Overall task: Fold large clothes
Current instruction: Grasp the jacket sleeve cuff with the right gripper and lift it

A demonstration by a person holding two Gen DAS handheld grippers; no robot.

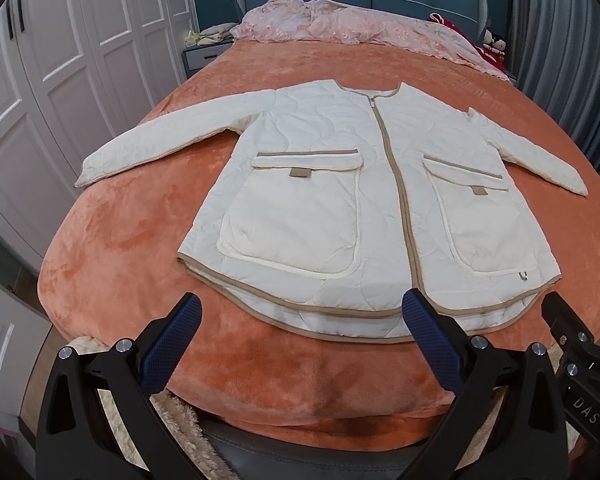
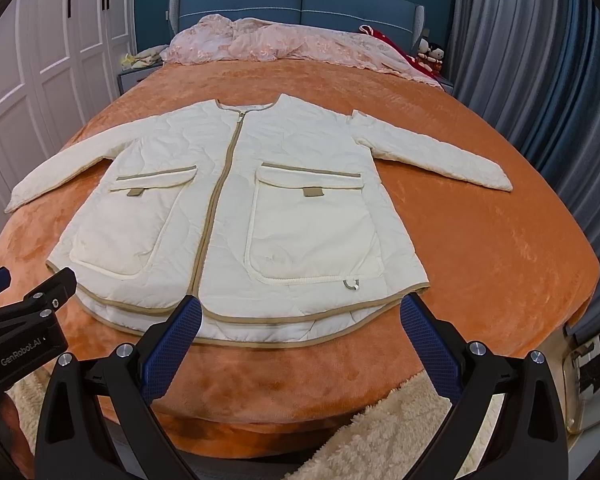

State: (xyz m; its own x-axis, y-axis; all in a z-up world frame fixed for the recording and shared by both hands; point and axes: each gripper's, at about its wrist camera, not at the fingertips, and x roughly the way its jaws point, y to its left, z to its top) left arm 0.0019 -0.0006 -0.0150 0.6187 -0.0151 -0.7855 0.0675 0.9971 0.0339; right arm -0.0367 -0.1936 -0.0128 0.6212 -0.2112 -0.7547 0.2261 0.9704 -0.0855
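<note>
A cream quilted jacket [image 1: 340,200] with tan trim, a closed front zip and two big flap pockets lies flat and face up on the orange blanket [image 1: 140,232], both sleeves spread out to the sides. It also shows in the right wrist view [image 2: 236,216]. My left gripper [image 1: 302,312] is open and empty, held above the near edge of the bed just short of the jacket's hem. My right gripper [image 2: 300,312] is open and empty too, at the hem to the right of the zip. Each gripper shows at the edge of the other's view.
A crumpled pink quilt [image 1: 340,24] lies at the head of the bed against the blue headboard [image 2: 300,0]. White wardrobe doors [image 1: 60,60] stand on the left, grey curtains [image 2: 520,60] on the right. A fluffy beige rug [image 2: 400,432] lies below the bed's near edge.
</note>
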